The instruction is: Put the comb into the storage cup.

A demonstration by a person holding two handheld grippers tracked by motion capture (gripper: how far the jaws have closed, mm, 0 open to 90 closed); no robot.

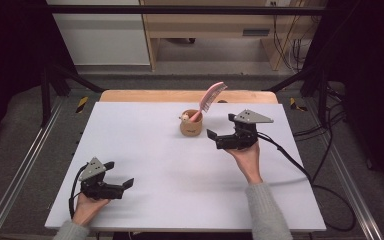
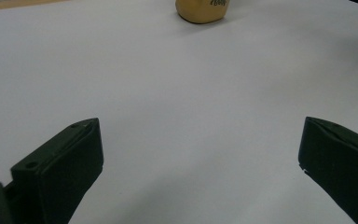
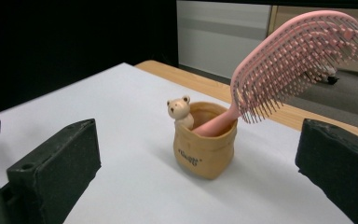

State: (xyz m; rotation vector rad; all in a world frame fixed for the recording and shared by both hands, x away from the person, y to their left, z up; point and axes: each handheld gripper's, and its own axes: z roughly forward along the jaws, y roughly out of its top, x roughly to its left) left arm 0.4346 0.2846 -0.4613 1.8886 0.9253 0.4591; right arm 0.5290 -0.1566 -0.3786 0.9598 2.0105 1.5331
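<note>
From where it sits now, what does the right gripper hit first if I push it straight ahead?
Probably the cup holding the pink brush: it sits between the open jaws of the right gripper, with bare table before it. Depth is hard to judge.

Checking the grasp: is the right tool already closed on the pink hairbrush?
No, the right tool stands open, short of the pink hairbrush in the tan bear pot.

A pink hairbrush (image 3: 298,56) stands handle-down in a small tan holder (image 3: 206,149) shaped like a sack, leaning with its bristled head up. A little bear figure (image 3: 179,111) sits on the holder's rim, toward the table's (image 1: 145,150) far edge.
</note>
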